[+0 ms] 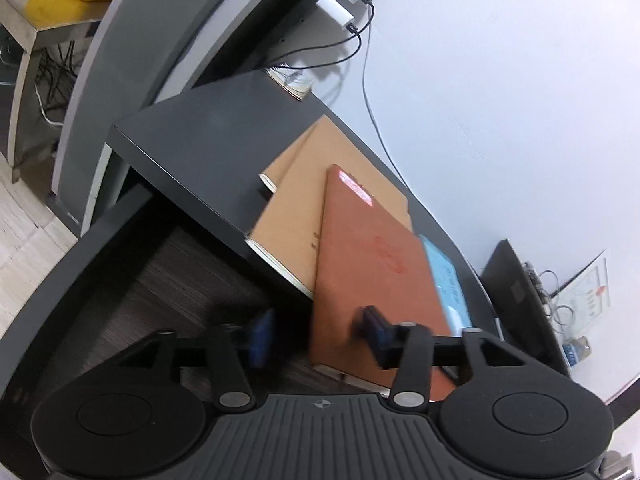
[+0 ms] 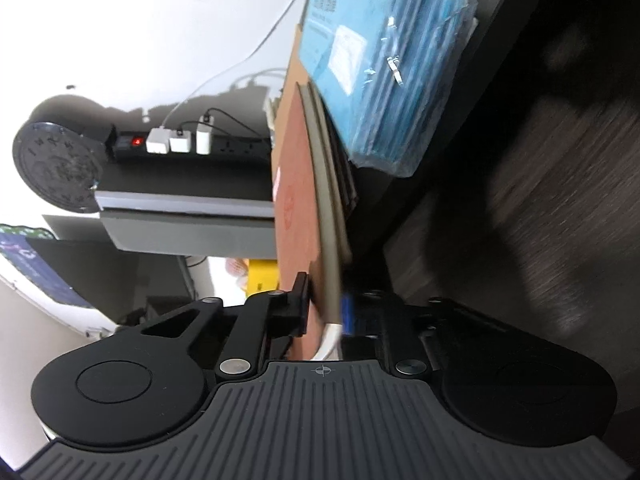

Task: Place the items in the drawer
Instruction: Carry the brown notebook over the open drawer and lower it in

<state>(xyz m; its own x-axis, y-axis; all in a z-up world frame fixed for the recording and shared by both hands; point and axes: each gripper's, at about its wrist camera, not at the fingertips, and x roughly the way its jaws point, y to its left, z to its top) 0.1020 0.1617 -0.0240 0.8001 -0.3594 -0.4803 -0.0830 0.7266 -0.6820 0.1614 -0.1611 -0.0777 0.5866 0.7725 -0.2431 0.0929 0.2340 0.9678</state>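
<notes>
Reddish-brown notebook (image 2: 296,200) clamped edgewise between right tongs (image 2: 324,312).

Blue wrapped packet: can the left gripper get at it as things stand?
Probably not directly. The red-brown notebook, held in the right gripper, lies between the open left gripper and the blue wrapped packet, hiding part of it in the left wrist view.

The drawer (image 2: 580,168) floor at right is motion-blurred. The blue packet (image 2: 380,60) is cut off at the top edge. Lettering on the orange notebook (image 1: 372,264) is unreadable.
</notes>
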